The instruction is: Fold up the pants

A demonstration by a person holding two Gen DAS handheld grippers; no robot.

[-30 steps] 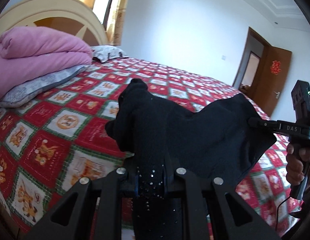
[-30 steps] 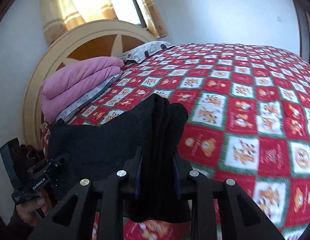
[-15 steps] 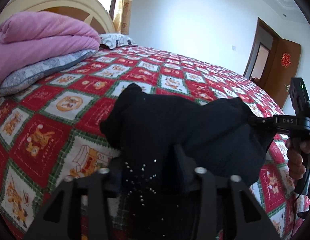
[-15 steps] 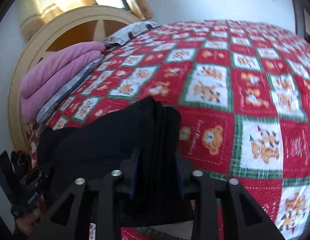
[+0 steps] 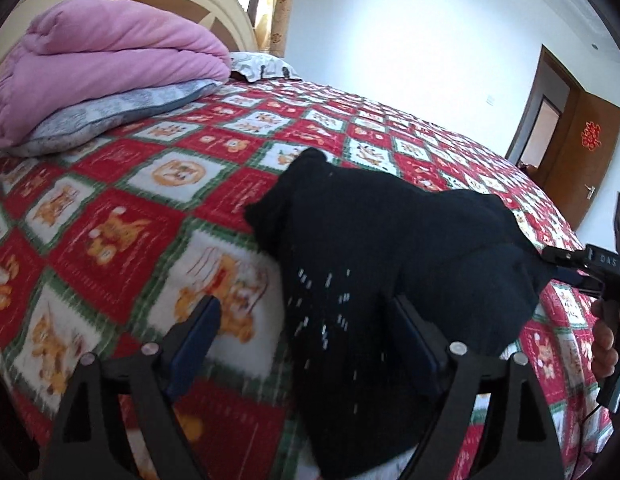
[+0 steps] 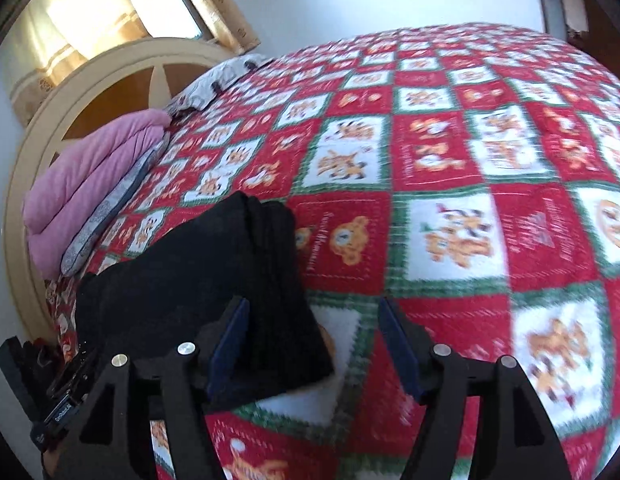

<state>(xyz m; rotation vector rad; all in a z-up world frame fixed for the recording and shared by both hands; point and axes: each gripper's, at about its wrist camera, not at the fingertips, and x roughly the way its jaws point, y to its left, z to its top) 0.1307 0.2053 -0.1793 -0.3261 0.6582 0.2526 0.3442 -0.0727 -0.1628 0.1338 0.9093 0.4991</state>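
The black pants lie in a folded bundle on the red patchwork quilt. My left gripper straddles their near end, jaws opening. The left pad is clear of the cloth and the fabric rests against the right one. In the right wrist view the pants show stacked fold edges. My right gripper has its jaws opening too, with the cloth's corner lying by the left pad and bare quilt under the rest of the gap. The right gripper and the hand holding it show at the pants' far side.
A folded pink blanket sits on a grey pillow by the cream headboard. A patterned pillow lies behind it. A brown door stands at the far right. The quilt spreads wide beyond the pants.
Both grippers were shut on the pants a second ago and now stand with their jaws apart. The pants have come down onto the quilt, and both grippers have sunk toward the bed.
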